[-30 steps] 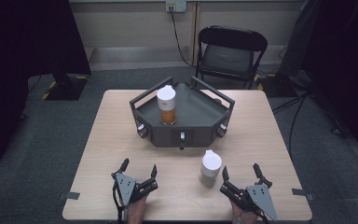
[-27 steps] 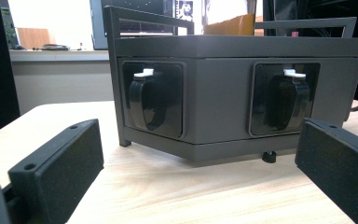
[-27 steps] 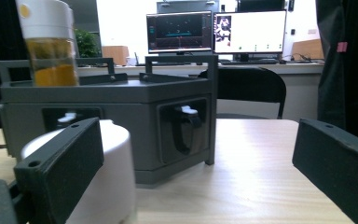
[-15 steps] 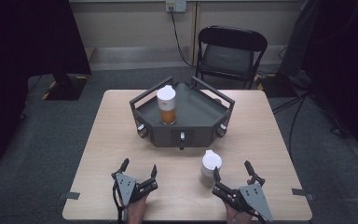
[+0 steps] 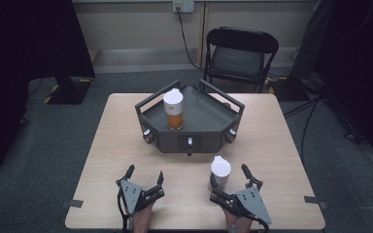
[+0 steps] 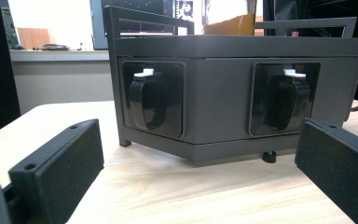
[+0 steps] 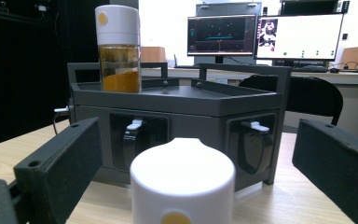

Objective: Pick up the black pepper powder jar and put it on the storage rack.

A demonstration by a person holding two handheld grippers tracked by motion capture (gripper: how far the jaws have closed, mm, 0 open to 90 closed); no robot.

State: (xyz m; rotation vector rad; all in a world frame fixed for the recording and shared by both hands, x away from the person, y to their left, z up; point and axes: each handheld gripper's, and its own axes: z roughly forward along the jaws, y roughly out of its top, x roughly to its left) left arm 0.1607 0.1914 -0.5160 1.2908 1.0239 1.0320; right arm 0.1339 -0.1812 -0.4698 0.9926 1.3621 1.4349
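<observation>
A dark grey rack [image 5: 189, 144] with latches on its front stands mid-table. On its top sits a white-capped jar of orange powder [image 5: 174, 109], tall at the left of the right gripper view [image 7: 119, 51]. A second white-capped jar [image 5: 220, 171] stands on the table in front of the rack. My right gripper [image 5: 229, 177] is open, its jaws on either side of this jar; the jar's cap [image 7: 182, 179] sits low between them without touching. My left gripper [image 5: 145, 173] is open and holds nothing, close to the rack's front wall [image 6: 223, 93].
The wooden table [image 5: 281, 145] has bare room left and right of the rack. A black folding chair [image 5: 240, 53] stands behind the far edge. Monitors [image 7: 298, 35] sit on a desk beyond. Tape marks [image 5: 314, 199] lie near the front corners.
My right gripper has moved forward and left, bringing its open jaws around the near jar. The left gripper and both jars have stayed put.
</observation>
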